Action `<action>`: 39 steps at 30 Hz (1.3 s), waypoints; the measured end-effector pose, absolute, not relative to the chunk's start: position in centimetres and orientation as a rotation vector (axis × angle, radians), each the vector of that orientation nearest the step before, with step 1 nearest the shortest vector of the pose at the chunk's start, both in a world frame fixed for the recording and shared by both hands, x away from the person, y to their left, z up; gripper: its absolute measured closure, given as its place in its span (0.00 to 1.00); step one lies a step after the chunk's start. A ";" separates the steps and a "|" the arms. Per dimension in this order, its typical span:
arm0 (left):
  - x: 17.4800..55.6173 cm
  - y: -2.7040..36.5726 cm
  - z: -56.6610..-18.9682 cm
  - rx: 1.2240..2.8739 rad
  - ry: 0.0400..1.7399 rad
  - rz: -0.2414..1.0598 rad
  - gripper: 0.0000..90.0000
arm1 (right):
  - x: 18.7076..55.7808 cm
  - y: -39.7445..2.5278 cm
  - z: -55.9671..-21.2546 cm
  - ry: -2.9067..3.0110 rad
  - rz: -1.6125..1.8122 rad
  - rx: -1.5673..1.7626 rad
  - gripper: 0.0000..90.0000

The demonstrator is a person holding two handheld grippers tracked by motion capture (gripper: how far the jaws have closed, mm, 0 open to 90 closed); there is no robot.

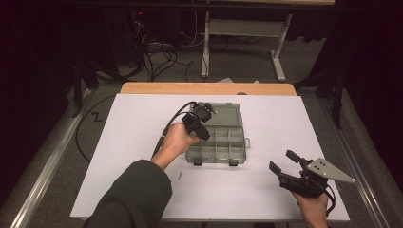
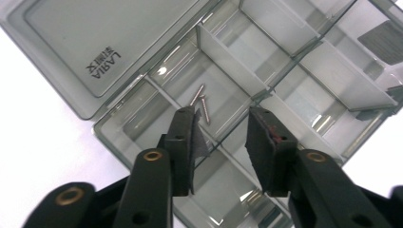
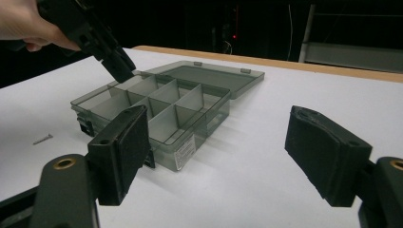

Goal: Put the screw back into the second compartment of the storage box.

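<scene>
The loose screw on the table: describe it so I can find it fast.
Start at the clear compartment box standing open mid-table. Look off its front left corner, toward the person's sleeve. The screw lies alone on the white sheet, unlike the two screws already inside a compartment.

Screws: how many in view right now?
3. Two screws lie together in one compartment of the organizer box, just ahead of the open left claw. One screw lies loose on the white table near the box. Others may be hidden.
</scene>
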State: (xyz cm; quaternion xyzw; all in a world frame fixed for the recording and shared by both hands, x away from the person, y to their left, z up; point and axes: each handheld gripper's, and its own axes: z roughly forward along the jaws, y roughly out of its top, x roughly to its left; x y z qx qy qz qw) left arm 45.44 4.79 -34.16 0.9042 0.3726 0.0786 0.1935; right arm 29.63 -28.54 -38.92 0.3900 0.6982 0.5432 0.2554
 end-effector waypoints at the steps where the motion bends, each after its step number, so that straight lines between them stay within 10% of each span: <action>1: 45.3 4.9 -34.1 2.532 1.043 0.223 0.67 | 29.7 -28.6 -38.9 1.898 1.471 1.058 0.27; 18: 43.0 7.7 -33.5 2.519 1.075 0.248 0.47 | 29.5 -28.4 -38.9 1.895 1.471 1.060 0.27; 39: 38.9 10.7 -33.7 2.529 1.056 0.297 0.46 | 29.4 -28.5 -38.8 1.883 1.481 1.056 0.27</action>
